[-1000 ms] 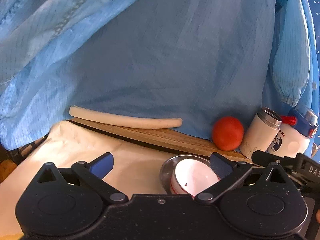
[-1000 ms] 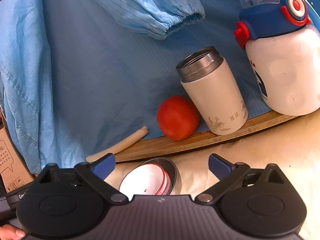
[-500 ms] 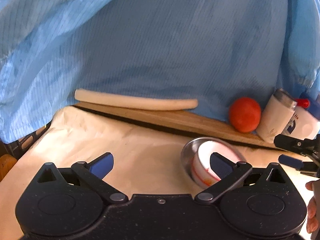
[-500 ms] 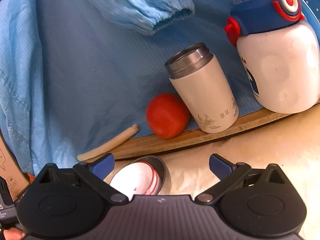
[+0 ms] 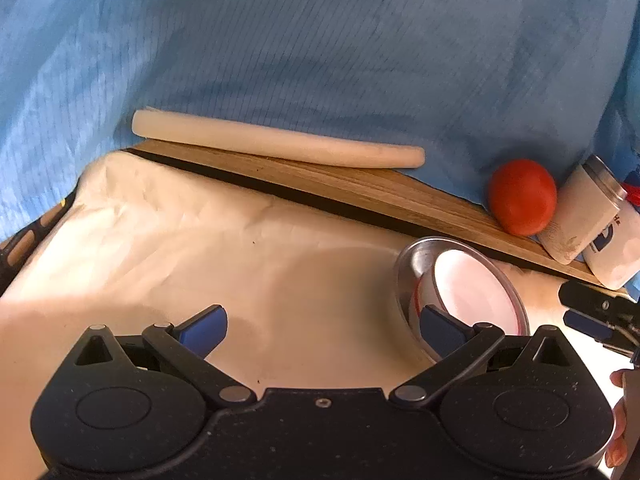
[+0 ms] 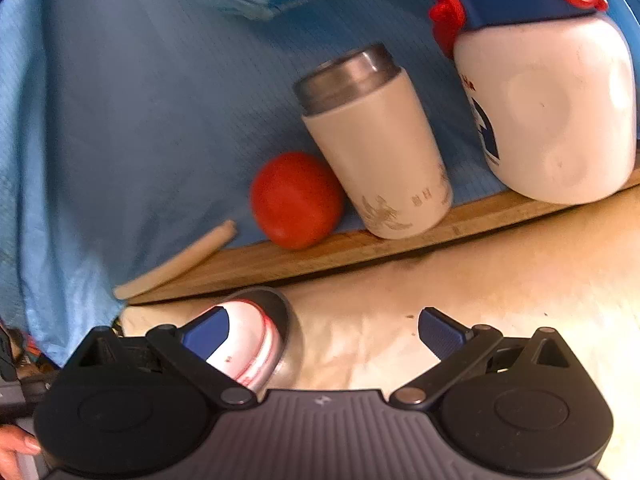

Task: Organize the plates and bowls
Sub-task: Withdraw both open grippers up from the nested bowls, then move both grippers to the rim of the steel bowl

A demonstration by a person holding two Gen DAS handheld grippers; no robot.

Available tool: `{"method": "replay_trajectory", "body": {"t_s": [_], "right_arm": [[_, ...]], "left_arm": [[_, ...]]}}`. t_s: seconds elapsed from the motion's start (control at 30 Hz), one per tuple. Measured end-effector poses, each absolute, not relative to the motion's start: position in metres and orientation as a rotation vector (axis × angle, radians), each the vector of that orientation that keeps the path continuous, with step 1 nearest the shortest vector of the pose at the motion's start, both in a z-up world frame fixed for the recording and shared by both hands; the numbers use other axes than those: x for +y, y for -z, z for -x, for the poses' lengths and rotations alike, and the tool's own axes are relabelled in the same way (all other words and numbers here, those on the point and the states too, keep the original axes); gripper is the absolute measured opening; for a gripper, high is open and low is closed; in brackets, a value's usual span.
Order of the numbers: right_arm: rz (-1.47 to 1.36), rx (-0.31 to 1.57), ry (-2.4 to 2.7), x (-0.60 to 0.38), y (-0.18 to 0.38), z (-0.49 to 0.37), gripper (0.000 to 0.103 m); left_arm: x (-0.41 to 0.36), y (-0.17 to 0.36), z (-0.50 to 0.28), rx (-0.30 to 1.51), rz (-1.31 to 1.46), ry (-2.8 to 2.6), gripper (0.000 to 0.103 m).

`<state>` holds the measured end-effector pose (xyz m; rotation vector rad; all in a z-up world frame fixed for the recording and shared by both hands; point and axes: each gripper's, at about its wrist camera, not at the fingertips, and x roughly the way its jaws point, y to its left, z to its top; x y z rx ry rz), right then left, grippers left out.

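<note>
Left gripper (image 5: 322, 330) spread wide and holding nothing, low over the cream cloth (image 5: 200, 248) covering the table. Metal bowl (image 5: 416, 268) with a white red-rimmed bowl (image 5: 476, 292) nested inside, tipped on its side on the cloth, just ahead of the left gripper's right fingertip and partly hidden behind it. Right gripper (image 6: 322, 330) likewise spread and empty; same nested pair, white bowl (image 6: 256, 336) inside metal bowl (image 6: 286, 320), just past its left fingertip, outside the gap between the fingers. Along the table's far edge, a wooden board (image 5: 360, 192) carrying a pale rolling pin (image 5: 276, 146), a red tomato (image 5: 522, 196), a white tumbler (image 6: 376, 152) with a steel rim, and a white bottle (image 6: 552, 120) with a blue and red lid. Tomato touching the tumbler. Blue fabric (image 5: 320, 48) behind all of it.
</note>
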<state>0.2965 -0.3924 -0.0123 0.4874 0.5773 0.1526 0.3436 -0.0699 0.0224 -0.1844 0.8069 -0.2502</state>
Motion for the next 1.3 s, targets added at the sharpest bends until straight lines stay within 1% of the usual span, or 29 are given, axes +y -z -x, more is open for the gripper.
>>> {"method": "replay_trajectory", "body": {"t_s": [0.23,0.47,0.67,0.93,1.1,1.13,1.2,1.3], "right_arm": [[-0.478,0.624,-0.125,-0.389,0.023,-0.306,0.103],[-0.479,0.64,-0.101,-0.384,0.031,-0.312,0.103],[-0.476,0.645,-0.084,-0.386,0.033,-0.312,0.103],[-0.448,0.648,-0.058,-0.382,0.034,-0.314,0.103],[-0.438,0.657,-0.047,-0.381,0.033,-0.316,0.103],[-0.437,0.662,-0.047,-0.38,0.033,-0.316,0.103],[-0.441,0.666,-0.049,-0.379,0.034,-0.317,0.101],[-0.45,0.674,-0.06,-0.378,0.034,-0.318,0.095]], "left_arm": [[-0.068,-0.018,-0.36,0.85,0.225,0.266,0.102],[-0.069,-0.013,-0.368,0.838,0.291,0.286,0.102],[-0.07,-0.011,-0.369,0.833,0.292,0.295,0.102],[-0.081,-0.006,-0.371,0.835,0.159,0.275,0.102],[-0.08,-0.003,-0.374,0.838,0.157,0.276,0.102],[-0.079,-0.003,-0.374,0.837,0.166,0.28,0.1],[-0.077,-0.002,-0.375,0.834,0.181,0.29,0.097],[-0.077,-0.002,-0.374,0.828,0.184,0.3,0.094]]}}
